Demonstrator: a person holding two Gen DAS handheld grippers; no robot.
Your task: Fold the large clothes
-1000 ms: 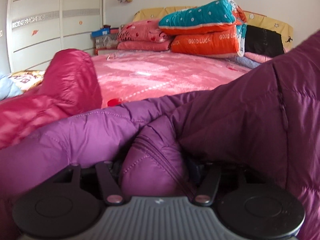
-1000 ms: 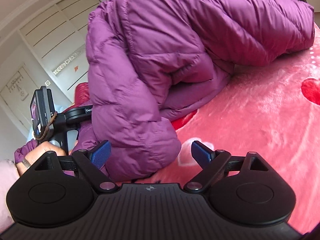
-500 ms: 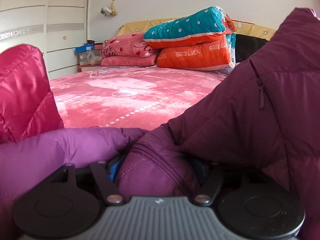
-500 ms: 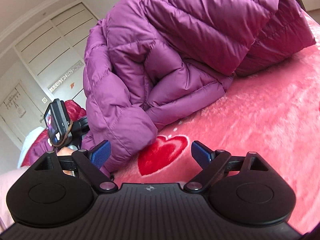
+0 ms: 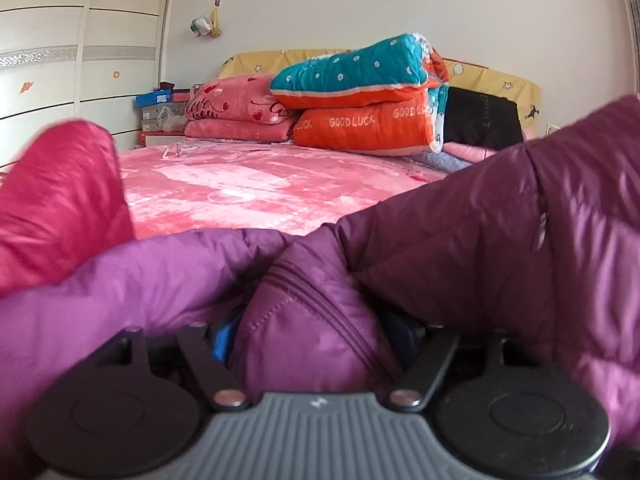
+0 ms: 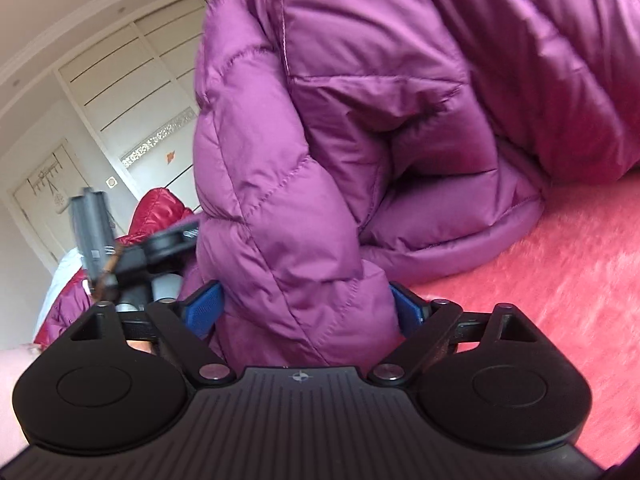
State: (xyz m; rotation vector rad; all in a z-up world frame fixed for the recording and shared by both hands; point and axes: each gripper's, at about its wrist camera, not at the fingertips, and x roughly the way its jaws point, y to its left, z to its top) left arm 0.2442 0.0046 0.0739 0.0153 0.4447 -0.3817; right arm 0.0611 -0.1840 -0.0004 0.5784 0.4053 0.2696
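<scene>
Right wrist view has the puffy purple quilted down jacket (image 6: 360, 140) heaped on the pink fleece bedspread (image 6: 560, 280), right gripper (image 6: 308, 308) closing around a squishy, slippery fold while left gripper (image 5: 316, 336) opens off the zipper edge, so grab seams.

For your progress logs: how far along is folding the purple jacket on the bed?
Done: the purple jacket is already doubled over itself. In hand: padded folds sit between both grippers; the left gripper is opening, the right gripper closing. Left: flattening the bulky heap on the pink blanket; the red jacket lies unfolded.
</scene>
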